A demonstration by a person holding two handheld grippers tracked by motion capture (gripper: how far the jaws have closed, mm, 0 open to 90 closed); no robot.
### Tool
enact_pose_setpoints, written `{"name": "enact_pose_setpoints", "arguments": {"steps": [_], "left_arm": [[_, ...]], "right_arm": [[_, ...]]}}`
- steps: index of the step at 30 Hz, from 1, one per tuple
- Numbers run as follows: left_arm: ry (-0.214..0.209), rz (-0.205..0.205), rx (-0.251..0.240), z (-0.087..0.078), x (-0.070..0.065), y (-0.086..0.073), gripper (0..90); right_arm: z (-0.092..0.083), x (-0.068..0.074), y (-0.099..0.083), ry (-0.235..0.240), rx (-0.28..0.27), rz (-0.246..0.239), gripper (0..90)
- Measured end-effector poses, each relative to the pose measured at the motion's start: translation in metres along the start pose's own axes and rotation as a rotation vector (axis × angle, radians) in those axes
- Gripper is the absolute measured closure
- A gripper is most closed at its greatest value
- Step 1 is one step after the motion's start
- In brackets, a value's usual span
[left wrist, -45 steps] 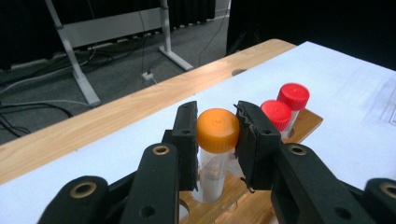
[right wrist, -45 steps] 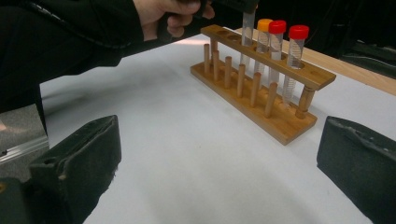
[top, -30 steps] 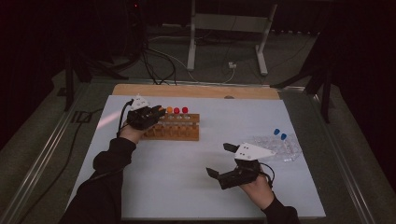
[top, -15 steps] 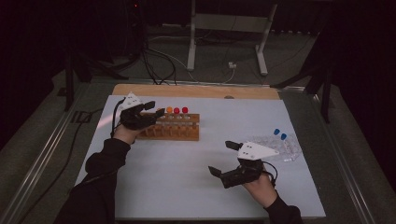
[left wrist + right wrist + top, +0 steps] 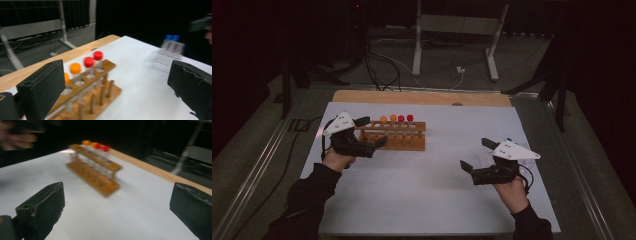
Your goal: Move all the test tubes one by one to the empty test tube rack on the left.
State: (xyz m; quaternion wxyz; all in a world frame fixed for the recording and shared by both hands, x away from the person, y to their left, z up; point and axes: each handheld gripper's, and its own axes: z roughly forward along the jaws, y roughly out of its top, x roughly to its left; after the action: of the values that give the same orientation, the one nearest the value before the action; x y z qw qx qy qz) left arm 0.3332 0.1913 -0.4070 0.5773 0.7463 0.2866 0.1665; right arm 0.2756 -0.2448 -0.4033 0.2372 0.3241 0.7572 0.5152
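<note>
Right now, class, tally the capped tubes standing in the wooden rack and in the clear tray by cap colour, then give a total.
Orange-capped tubes: 2
Red-capped tubes: 2
Blue-capped tubes: 2
Total: 6
The orange and red ones stand in the wooden rack; the blue ones in the clear tray.

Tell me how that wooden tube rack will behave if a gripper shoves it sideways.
The wooden rack is long and narrow with capped tubes standing tall, so it probably tips if pushed high. On the smooth white sheet, a low push likely slides it. It looks stiff.
</note>
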Motion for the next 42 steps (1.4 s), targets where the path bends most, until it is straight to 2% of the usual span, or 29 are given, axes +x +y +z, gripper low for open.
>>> {"name": "enact_pose_setpoints", "arguments": {"steps": [2, 4, 9, 12, 16, 18, 20, 22, 23, 26, 31, 33, 42], "left_arm": [[-0.007, 0.013, 0.011, -0.004, -0.006, -0.003, 1.6], [-0.022, 0.022, -0.002, -0.009, -0.012, -0.007, 1.5], [-0.040, 0.043, 0.009, -0.014, -0.022, -0.013, 0.8], [-0.048, 0.047, 0.021, -0.014, -0.026, -0.018, 0.8], [-0.050, 0.061, 0.031, -0.015, -0.029, -0.024, 0.8], [-0.040, 0.071, 0.034, -0.015, -0.030, -0.026, 0.8], [-0.044, 0.064, 0.029, -0.016, -0.030, -0.026, 0.8], [-0.042, 0.069, 0.028, -0.016, -0.031, -0.026, 0.8], [-0.047, 0.068, 0.026, -0.017, -0.032, -0.026, 0.8], [-0.046, 0.074, 0.024, -0.017, -0.033, -0.025, 0.8], [-0.044, 0.075, 0.030, -0.016, -0.033, -0.026, 0.8], [-0.048, 0.072, 0.032, -0.015, -0.033, -0.027, 0.8], [-0.060, 0.072, 0.046, -0.011, -0.035, -0.030, 0.8]], "right_arm": [[-0.005, -0.010, -0.002, -0.046, 0.007, 0.002, 0.0], [-0.011, -0.020, -0.004, -0.081, 0.010, 0.013, 0.0], [-0.025, -0.046, -0.014, -0.151, 0.012, 0.072, 0.0], [-0.030, -0.058, -0.022, -0.221, 0.042, 0.074, 0.0], [-0.035, -0.073, -0.034, -0.273, 0.079, 0.089, 0.2], [-0.038, -0.079, -0.039, -0.305, 0.086, 0.108, 6.8], [-0.041, -0.085, -0.044, -0.329, 0.094, 0.121, 7.6], [-0.042, -0.090, -0.050, -0.344, 0.110, 0.123, 16.1], [-0.043, -0.092, -0.053, -0.353, 0.118, 0.123, 16.8], [-0.044, -0.099, -0.060, -0.360, 0.157, 0.131, 27.5], [-0.042, -0.107, -0.071, -0.346, 0.200, 0.179, 45.8], [-0.039, -0.109, -0.073, -0.353, 0.222, 0.179, 50.4], [-0.032, -0.114, -0.081, -0.335, 0.239, 0.215, 67.8]]}}
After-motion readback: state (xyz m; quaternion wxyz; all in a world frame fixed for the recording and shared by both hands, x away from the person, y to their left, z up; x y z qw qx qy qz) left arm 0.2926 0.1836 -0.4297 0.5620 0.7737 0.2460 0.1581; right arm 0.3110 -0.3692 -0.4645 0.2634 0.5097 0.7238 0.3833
